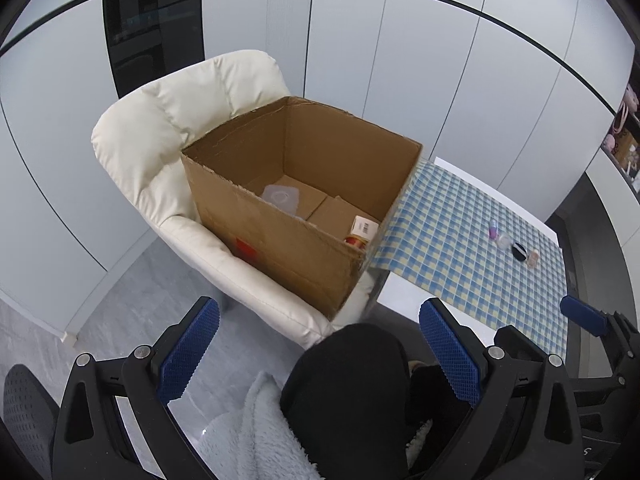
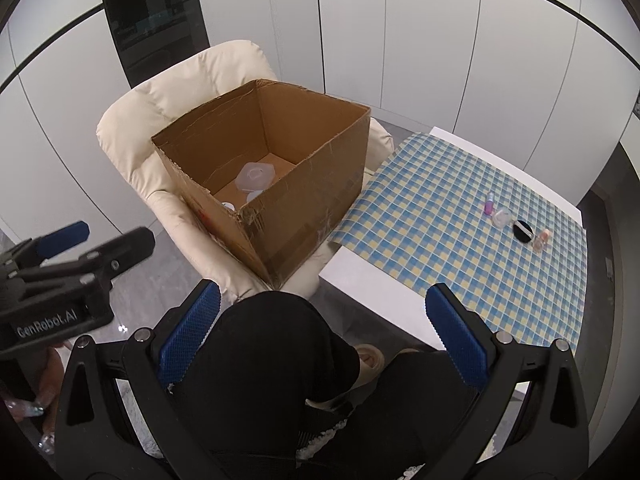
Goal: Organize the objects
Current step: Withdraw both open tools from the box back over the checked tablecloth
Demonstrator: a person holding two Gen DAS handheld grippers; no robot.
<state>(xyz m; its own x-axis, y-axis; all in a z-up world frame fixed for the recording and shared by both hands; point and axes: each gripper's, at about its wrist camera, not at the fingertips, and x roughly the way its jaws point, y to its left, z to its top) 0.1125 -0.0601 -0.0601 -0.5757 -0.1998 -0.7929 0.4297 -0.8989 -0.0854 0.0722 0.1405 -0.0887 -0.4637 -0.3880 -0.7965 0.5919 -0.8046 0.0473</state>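
Note:
An open cardboard box (image 1: 280,240) (image 2: 304,208) sits on a cream armchair. Inside it lie a clear plastic lid (image 1: 281,197) (image 2: 255,176), a small white carton (image 1: 365,227) and a red-topped item (image 1: 356,241). On the checked tablecloth stand a pink bottle (image 1: 493,228) (image 2: 489,203), a clear jar (image 1: 504,241) (image 2: 503,217), a black round compact (image 1: 520,251) (image 2: 523,231) and a peach bottle (image 1: 533,259) (image 2: 542,240). My left gripper (image 1: 320,348) is open and holds nothing, in front of the box. My right gripper (image 2: 324,336) is open too, nothing between its pads.
The cream armchair (image 1: 160,120) (image 2: 168,100) stands beside a white table (image 2: 368,284) covered by the blue and yellow checked cloth (image 1: 480,260) (image 2: 460,220). A person's black-clad knee (image 1: 348,380) (image 2: 272,360) fills the lower middle. White cabinet doors line the back.

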